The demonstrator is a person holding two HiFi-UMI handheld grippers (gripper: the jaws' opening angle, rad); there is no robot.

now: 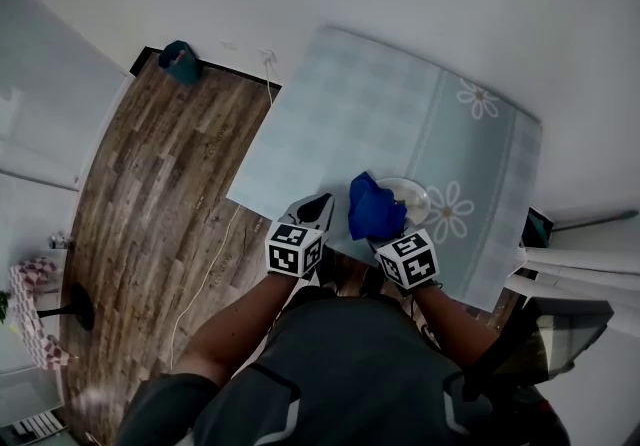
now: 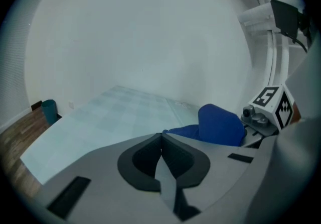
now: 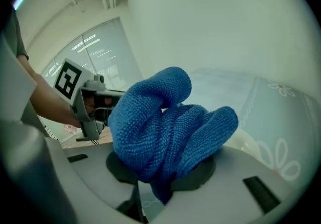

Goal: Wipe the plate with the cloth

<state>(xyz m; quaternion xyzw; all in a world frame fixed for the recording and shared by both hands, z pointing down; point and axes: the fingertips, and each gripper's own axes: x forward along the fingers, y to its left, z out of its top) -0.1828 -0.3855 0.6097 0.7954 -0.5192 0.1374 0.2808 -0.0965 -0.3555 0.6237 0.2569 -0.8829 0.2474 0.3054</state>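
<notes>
A bunched blue cloth (image 1: 372, 208) is pinched in my right gripper (image 1: 385, 230), which is shut on it; the cloth (image 3: 168, 122) fills the right gripper view and hides the jaw tips. Just beyond it sits a white plate (image 1: 414, 198) near the table's front edge, and a sliver of the plate (image 3: 251, 142) shows under the cloth. The cloth hangs over the plate's near left part; contact cannot be told. My left gripper (image 1: 316, 210) hovers left of the cloth, shut with nothing held, its pads (image 2: 161, 147) pressed together. From the left gripper view the cloth (image 2: 216, 125) lies to the right.
The table carries a pale blue checked tablecloth (image 1: 350, 124) with daisy prints (image 1: 450, 210). Wooden floor (image 1: 170, 194) spreads to the left, with a teal object (image 1: 180, 61) by the wall and a white cable (image 1: 215, 254) trailing down. A dark chair (image 1: 540, 334) stands at the lower right.
</notes>
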